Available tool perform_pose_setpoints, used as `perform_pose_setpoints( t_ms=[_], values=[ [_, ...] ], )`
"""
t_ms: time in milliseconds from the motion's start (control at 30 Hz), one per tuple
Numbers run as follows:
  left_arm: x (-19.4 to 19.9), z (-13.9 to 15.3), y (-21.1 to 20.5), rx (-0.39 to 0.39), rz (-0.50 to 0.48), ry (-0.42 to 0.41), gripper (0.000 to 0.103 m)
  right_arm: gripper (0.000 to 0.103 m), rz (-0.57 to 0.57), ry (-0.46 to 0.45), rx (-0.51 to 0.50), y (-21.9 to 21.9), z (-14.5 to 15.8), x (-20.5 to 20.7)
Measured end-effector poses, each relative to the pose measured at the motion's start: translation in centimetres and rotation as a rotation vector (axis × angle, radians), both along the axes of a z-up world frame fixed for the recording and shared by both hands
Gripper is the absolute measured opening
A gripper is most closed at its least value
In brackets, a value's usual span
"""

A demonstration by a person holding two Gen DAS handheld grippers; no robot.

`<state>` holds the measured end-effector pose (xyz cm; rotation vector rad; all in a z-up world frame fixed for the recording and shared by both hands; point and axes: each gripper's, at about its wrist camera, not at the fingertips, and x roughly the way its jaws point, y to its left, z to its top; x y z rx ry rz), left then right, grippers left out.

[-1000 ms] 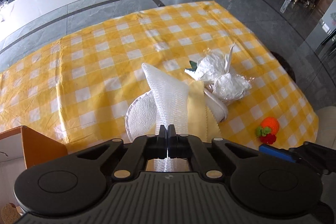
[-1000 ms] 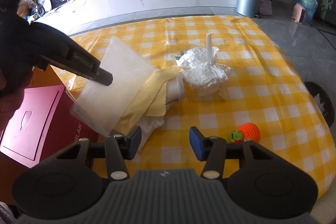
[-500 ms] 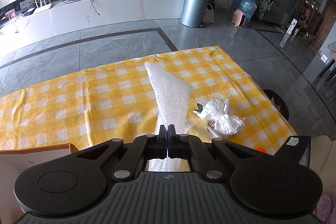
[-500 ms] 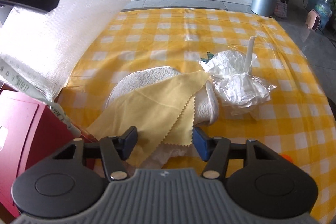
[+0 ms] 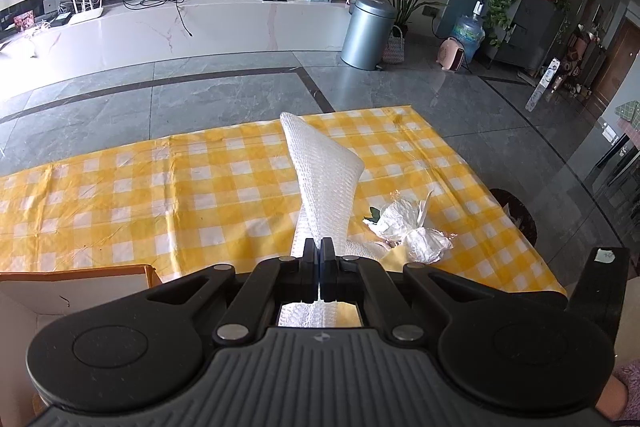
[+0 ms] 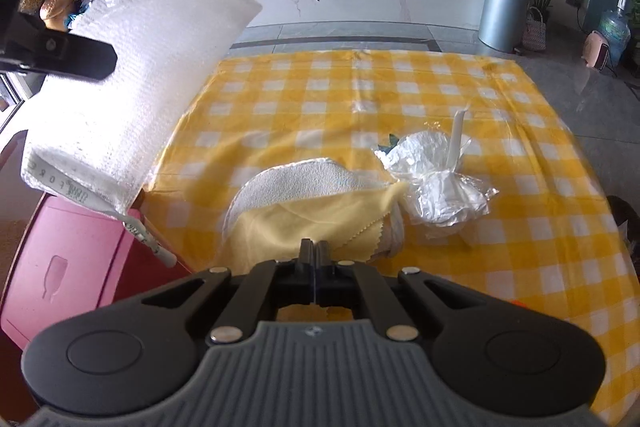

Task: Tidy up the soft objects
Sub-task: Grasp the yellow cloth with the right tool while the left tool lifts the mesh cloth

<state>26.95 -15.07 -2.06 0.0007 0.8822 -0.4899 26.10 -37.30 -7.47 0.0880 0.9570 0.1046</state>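
Lifted clear of the pile since a second ago, the bubble-wrap bag [image 5: 322, 179] now hangs in the air above the yellow checked tabletop [image 5: 160, 195], where earlier its lower end still lay among the other soft things. The left hand-held gripper [image 5: 319, 255] has its jaws pressed together on the bag's lower edge. In the right wrist view the same bag [image 6: 132, 95] fills the upper left, with the left hand-held gripper's dark finger [image 6: 60, 57] across it, above a red box [image 6: 76, 267] at the tabletop's left edge.

The right hand-held gripper [image 6: 315, 255] stood open over the cloths half a second ago; its jaws have just been closing and now meet on the near edge of the yellow cloth [image 6: 316, 223]. That cloth lies draped over a round white towel pad [image 6: 296, 181] near the middle of the tabletop. Just beside them on the right sits a crumpled white plastic-wrapped bundle [image 6: 436, 183] with a white stick standing up out of it; the cloth's corner touches it. An orange scrap shows at the lower right, mostly hidden by the right hand-held gripper.

In the left wrist view an open cardboard box [image 5: 76, 291] sits at the lower left.
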Motion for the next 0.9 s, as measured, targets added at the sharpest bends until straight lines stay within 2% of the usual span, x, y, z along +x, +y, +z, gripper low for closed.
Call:
perform_pose_setpoints(
  t_ms=[333, 433, 533, 700, 867, 900],
  values=[
    [-3.3, 3.3, 1.8, -0.028, 0.003, -0.032, 0.000, 0.000, 0.040, -0.085, -0.019, 0.6, 6.6, -3.0],
    [-5.3, 3.6, 2.3, -0.047, -0.015, -0.026, 0.000, 0.000, 0.036, -0.060, -0.018, 0.6, 7.2, -4.6],
    [-7.4, 3.0, 2.7, -0.054, -0.016, 0.003, 0.001, 0.000, 0.036, -0.015, -0.001, 0.6, 5.9, -6.8],
    [-10.7, 0.7, 4.0, -0.095, 0.009, 0.070, 0.001, 0.000, 0.025, 0.114, 0.018, 0.7, 1.0, -10.1],
    [-12.5, -1.5, 5.7, -0.128, 0.076, 0.123, 0.000, 0.000, 0.053, 0.206, -0.044, 1.3, -2.7, -11.7],
    [-12.8, -1.8, 6.2, -0.138, 0.091, 0.134, 0.000, 0.003, 0.073, 0.221, -0.061, 1.5, -3.3, -11.8]
  ],
)
